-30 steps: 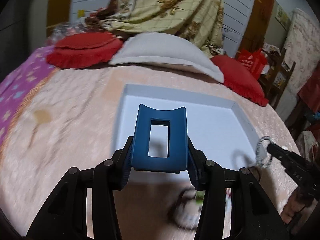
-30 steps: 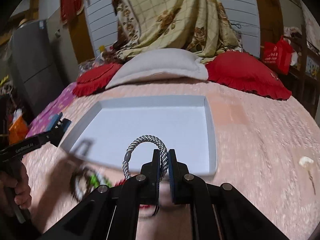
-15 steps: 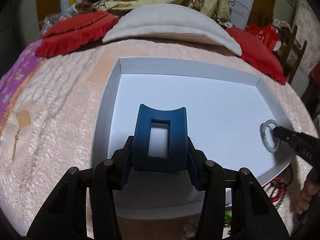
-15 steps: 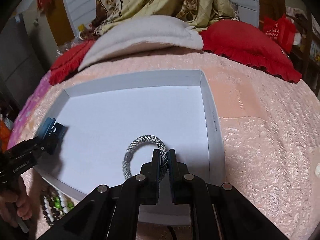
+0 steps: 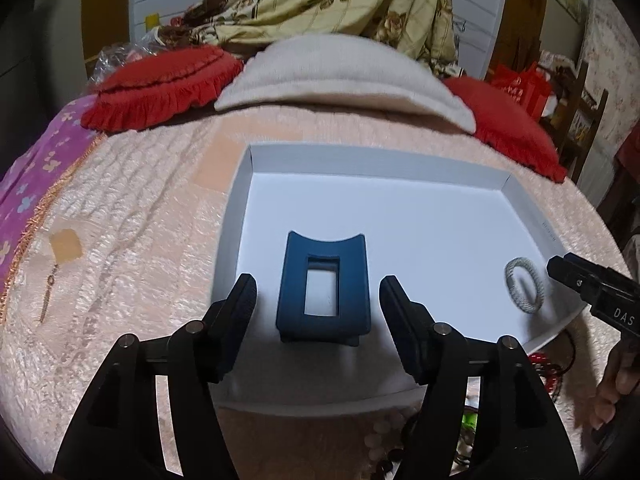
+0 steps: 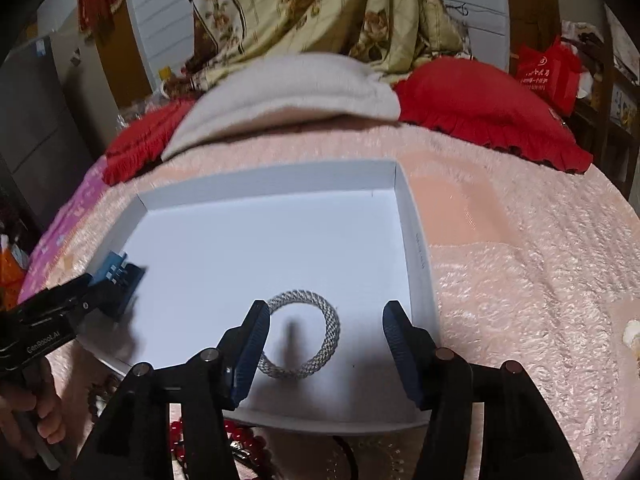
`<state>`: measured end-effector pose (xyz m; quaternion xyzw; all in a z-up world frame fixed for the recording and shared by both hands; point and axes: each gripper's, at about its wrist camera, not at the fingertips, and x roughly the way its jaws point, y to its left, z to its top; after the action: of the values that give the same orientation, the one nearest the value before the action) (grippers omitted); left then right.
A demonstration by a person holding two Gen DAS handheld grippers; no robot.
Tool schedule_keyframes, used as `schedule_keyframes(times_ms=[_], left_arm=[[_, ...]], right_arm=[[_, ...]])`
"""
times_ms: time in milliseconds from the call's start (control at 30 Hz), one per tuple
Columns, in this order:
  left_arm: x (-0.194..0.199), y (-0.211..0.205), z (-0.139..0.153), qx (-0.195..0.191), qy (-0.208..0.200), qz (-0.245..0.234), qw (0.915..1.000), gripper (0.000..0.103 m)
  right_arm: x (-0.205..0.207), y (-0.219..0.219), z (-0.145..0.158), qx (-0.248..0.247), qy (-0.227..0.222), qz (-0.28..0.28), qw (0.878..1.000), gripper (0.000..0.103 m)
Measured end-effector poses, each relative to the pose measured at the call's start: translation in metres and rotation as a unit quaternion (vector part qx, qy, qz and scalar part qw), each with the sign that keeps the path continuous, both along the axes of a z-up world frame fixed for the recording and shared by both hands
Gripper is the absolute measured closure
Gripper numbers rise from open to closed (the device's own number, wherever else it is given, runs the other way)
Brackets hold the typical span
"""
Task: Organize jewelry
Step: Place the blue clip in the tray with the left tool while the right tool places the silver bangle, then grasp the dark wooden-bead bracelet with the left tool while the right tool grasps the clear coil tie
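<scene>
A white shallow tray sits on the pink bedspread. A dark blue hair claw clip lies on the tray floor near its left wall. My left gripper straddles the clip with its jaws opening, and the pads do not touch it. A silver woven bracelet rests in the tray by the right wall. My right gripper hovers over it with jaws opening, holding nothing; its left finger hides part of the ring.
Red beads and green beads lie on the bedspread just before the tray's near rim. A thin chain lies at far left. Red cushions and a white pillow line the far side.
Both grippers came over the tray and opened. The left let go of the blue clip and the right let go of the silver bracelet; both items now rest in the tray.
</scene>
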<state>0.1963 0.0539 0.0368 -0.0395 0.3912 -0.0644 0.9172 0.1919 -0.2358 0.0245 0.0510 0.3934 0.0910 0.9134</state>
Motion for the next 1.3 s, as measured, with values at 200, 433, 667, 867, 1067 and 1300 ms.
schedule_keyframes(times_ms=[200, 433, 667, 867, 1067, 1300], left_arm=[[-0.046, 0.012, 0.015, -0.019, -0.015, -0.018, 0.9995, 0.039], [-0.086, 0.004, -0.005, -0.032, 0.050, -0.038, 0.9975, 0.058], [-0.084, -0.017, -0.023, 0.021, 0.074, -0.059, 0.9953, 0.058], [-0.085, -0.019, -0.029, 0.044, 0.075, -0.054, 0.9948, 0.095], [-0.084, -0.023, -0.029, 0.034, 0.079, -0.075, 0.9935, 0.096], [-0.082, -0.026, -0.029, 0.038, 0.075, -0.071, 0.9939, 0.096]], right_arm=[[-0.037, -0.015, 0.023, 0.018, -0.053, -0.015, 0.998, 0.046], [-0.103, -0.031, 0.015, 0.028, -0.022, -0.025, 0.999, 0.046], [-0.123, -0.031, 0.003, -0.012, -0.015, -0.017, 1.000, 0.046], [-0.118, -0.040, -0.002, 0.002, -0.002, -0.031, 1.000, 0.046], [-0.112, -0.043, -0.008, -0.006, 0.014, -0.037, 0.999, 0.046], [-0.112, -0.054, -0.010, -0.006, 0.022, -0.037, 0.999, 0.046]])
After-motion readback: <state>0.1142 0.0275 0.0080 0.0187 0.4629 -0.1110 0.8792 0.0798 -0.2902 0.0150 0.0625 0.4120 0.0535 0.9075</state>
